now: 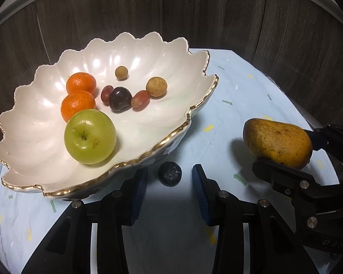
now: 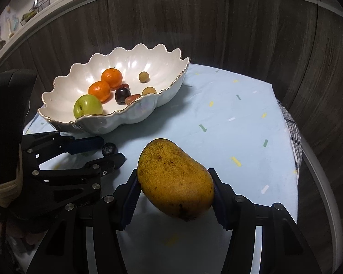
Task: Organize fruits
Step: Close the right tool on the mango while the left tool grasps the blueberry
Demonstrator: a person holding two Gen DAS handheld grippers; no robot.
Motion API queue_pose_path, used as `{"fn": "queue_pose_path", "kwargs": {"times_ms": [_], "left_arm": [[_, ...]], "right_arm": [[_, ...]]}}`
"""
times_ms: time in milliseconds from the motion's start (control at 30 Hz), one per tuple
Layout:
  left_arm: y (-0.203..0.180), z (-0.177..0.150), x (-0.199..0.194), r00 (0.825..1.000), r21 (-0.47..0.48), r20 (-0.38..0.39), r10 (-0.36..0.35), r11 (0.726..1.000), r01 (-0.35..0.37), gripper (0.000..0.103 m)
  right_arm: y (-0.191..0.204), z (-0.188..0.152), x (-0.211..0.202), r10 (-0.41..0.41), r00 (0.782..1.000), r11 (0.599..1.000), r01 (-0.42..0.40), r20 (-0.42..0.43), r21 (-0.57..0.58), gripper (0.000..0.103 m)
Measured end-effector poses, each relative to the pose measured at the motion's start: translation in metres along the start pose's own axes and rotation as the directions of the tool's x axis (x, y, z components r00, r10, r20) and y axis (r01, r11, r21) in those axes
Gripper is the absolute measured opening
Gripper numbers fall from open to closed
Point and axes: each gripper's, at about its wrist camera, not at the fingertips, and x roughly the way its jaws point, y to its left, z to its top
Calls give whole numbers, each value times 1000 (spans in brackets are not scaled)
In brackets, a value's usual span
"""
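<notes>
1. Left wrist view: left gripper (image 1: 170, 180) jaws apart, not gripping, straddling dark round fruit (image 1: 169, 173) on tablecloth (image 1: 219, 123) just beside bowl (image 1: 148, 45); two grapes visible there.
2. Right wrist view: right gripper (image 2: 175, 188) clamped on mango (image 2: 175, 179), lifted clear of cloth, well apart from bowl; only here: sink shelf (image 2: 41, 2) in bkgd.

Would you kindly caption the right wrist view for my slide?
Right tongs grip a mango above the cloth-covered table, fruit bowl behind.

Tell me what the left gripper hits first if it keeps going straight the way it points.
Likely the small dark fruit on the tablecloth, lying ahead between the left gripper's open fingers; depth is uncertain.
</notes>
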Motion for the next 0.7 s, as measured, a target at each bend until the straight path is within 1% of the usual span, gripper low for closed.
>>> {"fn": "queue_pose_path", "kwargs": {"times_ms": [100,167,233,467,700], "left_arm": [[-2,1,-1,1000,-7,2,16,1000,-16,33],[-6,1,-1,1000,-10,-3,22,1000,-22,25],[-8,1,-1,1000,-10,-1,26,1000,-26,21],[-4,1,-5,1000,-31,5,15,999,-15,19],[-3,0,-17,1000,-18,15,6,1000,-6,19]], "right_arm": [[-2,-2,1,0,1000,1000,0,-5,15,57],[-3,-3,1,0,1000,1000,0,-6,25,57],[-5,-3,0,2,1000,999,-1,-5,36,57],[-5,-4,-3,-1,1000,999,1,0,42,57],[-2,-3,-13,-6,1000,999,5,11,48,57]]}}
